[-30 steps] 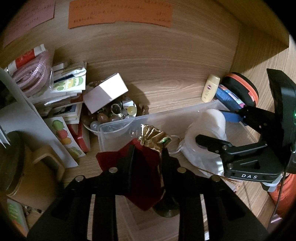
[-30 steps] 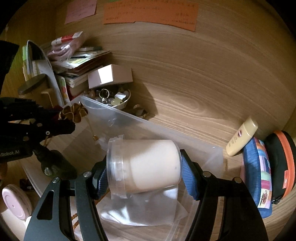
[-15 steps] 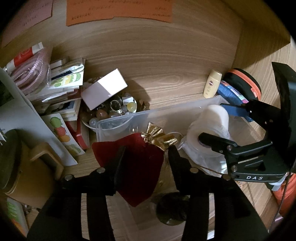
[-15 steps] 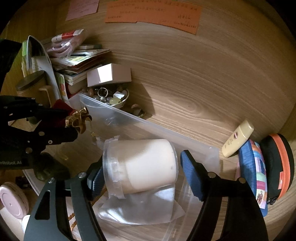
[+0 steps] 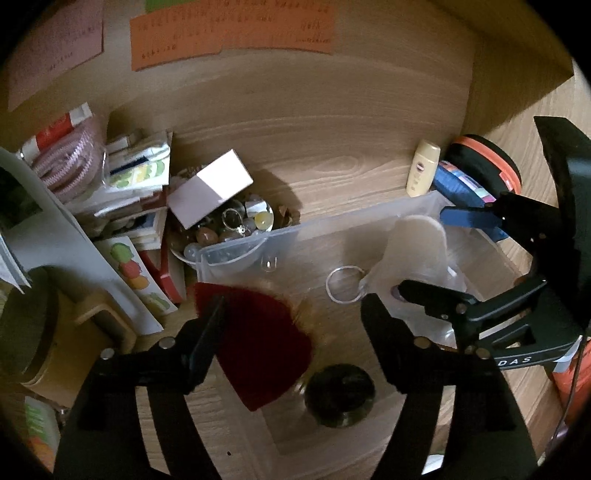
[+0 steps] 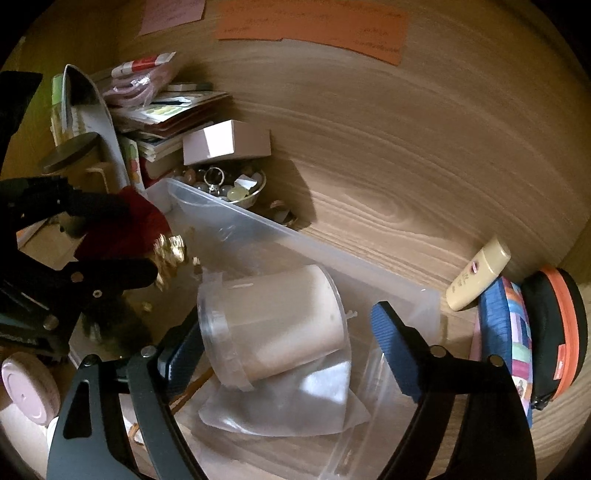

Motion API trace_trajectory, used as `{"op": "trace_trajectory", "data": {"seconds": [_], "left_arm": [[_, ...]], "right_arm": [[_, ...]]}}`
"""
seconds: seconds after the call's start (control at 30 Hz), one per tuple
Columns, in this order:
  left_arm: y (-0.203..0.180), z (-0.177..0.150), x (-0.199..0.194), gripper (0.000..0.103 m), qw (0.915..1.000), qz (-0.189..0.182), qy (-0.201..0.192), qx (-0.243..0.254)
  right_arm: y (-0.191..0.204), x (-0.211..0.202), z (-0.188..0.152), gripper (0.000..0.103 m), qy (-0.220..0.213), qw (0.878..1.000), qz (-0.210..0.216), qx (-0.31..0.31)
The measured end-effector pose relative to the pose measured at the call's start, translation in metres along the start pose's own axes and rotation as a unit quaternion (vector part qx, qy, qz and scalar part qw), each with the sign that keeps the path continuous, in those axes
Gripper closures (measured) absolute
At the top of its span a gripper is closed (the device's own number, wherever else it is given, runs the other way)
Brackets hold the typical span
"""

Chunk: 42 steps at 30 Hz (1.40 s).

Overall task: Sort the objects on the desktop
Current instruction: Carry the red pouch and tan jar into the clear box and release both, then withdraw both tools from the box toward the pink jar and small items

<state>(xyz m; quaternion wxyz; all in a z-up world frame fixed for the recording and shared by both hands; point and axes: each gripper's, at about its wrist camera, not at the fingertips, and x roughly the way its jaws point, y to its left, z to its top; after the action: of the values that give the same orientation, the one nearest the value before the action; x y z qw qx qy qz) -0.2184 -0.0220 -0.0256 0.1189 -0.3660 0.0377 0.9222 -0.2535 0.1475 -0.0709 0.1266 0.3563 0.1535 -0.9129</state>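
An orange paper note point(image 5: 236, 35) and a pink one point(image 5: 55, 48) are stuck flat on the wooden surface point(image 5: 332, 129) near its far edge. Toward the left edge, a stack of booklets and sticker sheets point(image 5: 136, 184) is heaped with a bagged pink cord point(image 5: 70, 166) on top. A small white box point(image 5: 210, 188) leans over a bowl of beads and rings point(image 5: 236, 225) just beside the stack. A round wooden container with a dark lid point(image 5: 26, 332) stands at the near left. At the right edge, a cream lotion tube point(image 5: 423, 168) lies beside an orange-rimmed black case point(image 5: 487, 162) and a patchwork blue pouch point(image 6: 506, 332).
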Motion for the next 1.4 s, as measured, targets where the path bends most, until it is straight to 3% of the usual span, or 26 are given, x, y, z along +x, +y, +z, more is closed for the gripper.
{"op": "trace_trajectory", "data": {"seconds": [0.23, 0.37, 0.77, 1.4], "left_arm": [[0.000, 0.003, -0.014, 0.021, 0.9999, 0.007, -0.012, 0.003], [0.000, 0.004, -0.026, 0.012, 0.9995, 0.017, -0.025, 0.012], [-0.008, -0.004, -0.065, 0.009, 0.9975, 0.048, -0.047, 0.021], [-0.017, -0.044, -0.136, 0.003, 0.9911, 0.096, -0.092, 0.005]], "right_arm": [[-0.001, -0.012, -0.001, 0.018, -0.003, 1.000, -0.002, 0.007], [-0.005, -0.022, -0.005, 0.018, -0.003, 1.000, 0.008, 0.016], [-0.011, -0.065, -0.024, 0.018, -0.016, 0.999, -0.014, 0.046], [0.039, -0.141, -0.057, 0.009, -0.073, 0.997, -0.030, 0.021]]}}
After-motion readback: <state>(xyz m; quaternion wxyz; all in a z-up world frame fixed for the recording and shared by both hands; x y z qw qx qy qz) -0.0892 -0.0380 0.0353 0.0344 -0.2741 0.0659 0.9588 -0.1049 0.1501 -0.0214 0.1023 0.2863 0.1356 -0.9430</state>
